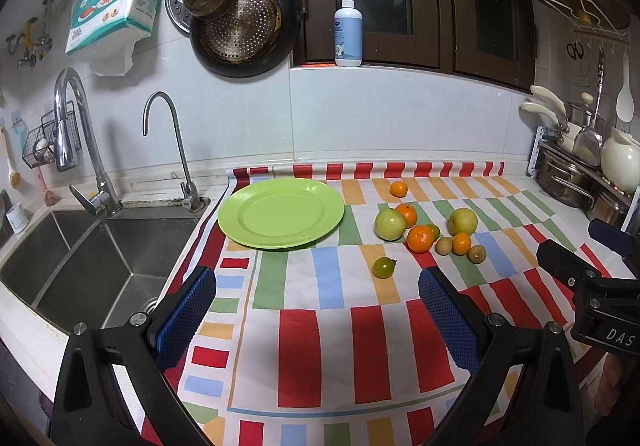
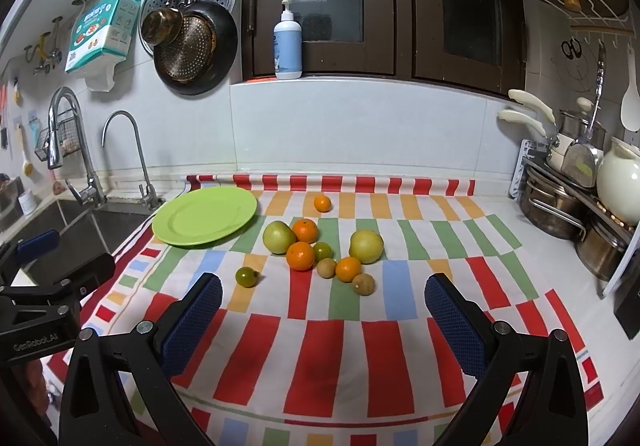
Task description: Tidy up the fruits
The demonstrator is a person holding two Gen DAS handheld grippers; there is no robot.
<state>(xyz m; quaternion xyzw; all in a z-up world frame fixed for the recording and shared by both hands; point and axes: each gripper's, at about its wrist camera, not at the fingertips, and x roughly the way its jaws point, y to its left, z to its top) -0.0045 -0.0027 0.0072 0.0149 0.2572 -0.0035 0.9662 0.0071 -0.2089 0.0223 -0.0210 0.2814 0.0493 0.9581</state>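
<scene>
An empty green plate [image 1: 281,212] [image 2: 205,215] lies on the striped cloth beside the sink. To its right sits a cluster of fruit: two pale green apples [image 1: 390,224] [image 2: 366,246], several oranges [image 1: 420,238] [image 2: 300,256], small brown fruits [image 2: 363,283] and a lone orange [image 1: 399,189] further back. A small green tomato [image 1: 384,267] [image 2: 247,276] rests apart, nearer to me. My left gripper [image 1: 318,292] is open above the cloth, nothing between its blue pads. My right gripper [image 2: 324,296] is open too, short of the fruit.
A steel sink [image 1: 92,258] with two taps lies left of the cloth. Pots and a white kettle [image 2: 618,181] fill a rack on the right. A soap bottle [image 1: 348,31] stands on the window sill, and pans hang on the wall.
</scene>
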